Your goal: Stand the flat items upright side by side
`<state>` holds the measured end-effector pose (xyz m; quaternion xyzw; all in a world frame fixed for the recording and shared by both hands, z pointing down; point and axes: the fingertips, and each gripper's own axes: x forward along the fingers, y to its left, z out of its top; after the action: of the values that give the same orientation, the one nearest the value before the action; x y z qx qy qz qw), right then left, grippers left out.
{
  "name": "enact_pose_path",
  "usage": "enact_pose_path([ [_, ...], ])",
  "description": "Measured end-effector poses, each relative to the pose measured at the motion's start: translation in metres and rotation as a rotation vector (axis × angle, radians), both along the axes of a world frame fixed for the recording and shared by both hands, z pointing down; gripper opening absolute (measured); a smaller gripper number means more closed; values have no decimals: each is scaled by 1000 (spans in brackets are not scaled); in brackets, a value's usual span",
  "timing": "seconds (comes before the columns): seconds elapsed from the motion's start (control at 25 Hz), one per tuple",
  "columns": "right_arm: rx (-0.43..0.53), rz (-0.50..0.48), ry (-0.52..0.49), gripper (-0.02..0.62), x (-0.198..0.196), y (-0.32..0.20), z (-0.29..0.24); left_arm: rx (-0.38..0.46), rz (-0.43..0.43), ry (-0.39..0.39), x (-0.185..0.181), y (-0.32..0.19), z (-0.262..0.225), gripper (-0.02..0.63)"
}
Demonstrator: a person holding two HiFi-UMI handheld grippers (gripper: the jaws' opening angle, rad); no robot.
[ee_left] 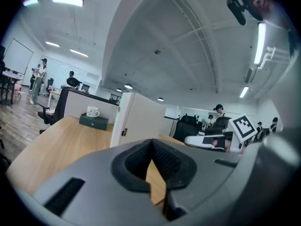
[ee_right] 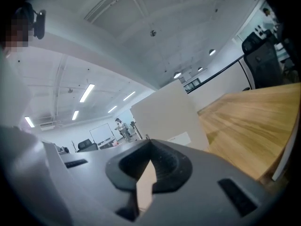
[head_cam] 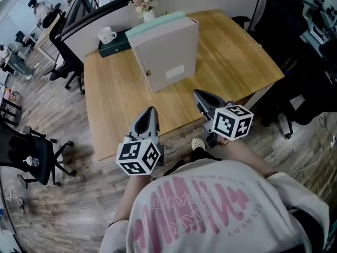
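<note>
The left hand-held gripper is sitting at lower left of the head view, over the near edge of the bench. Its jaws are pressing together on nothing. At upper left, a mug is resting on a closed dark box. At upper centre, a vase is holding flowers. The green folder and beige folder are standing upright, face to face, long edges running left to right, straight ahead of both grippers. The right hand-held gripper, likewise closed and empty, is looking slightly nearer.
</note>
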<state>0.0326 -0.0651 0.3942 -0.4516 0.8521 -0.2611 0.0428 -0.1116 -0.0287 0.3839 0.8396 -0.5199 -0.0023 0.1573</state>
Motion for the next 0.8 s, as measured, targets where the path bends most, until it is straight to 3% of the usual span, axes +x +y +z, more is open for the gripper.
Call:
enact_pose_path([
  [0.24,-18,5,137,-2,3,26,9,-10,32,-39,13,24,3,2],
  [0.8,-31,-6,195,-3,22,50,16,-38,26,-41,26,47,9,2],
])
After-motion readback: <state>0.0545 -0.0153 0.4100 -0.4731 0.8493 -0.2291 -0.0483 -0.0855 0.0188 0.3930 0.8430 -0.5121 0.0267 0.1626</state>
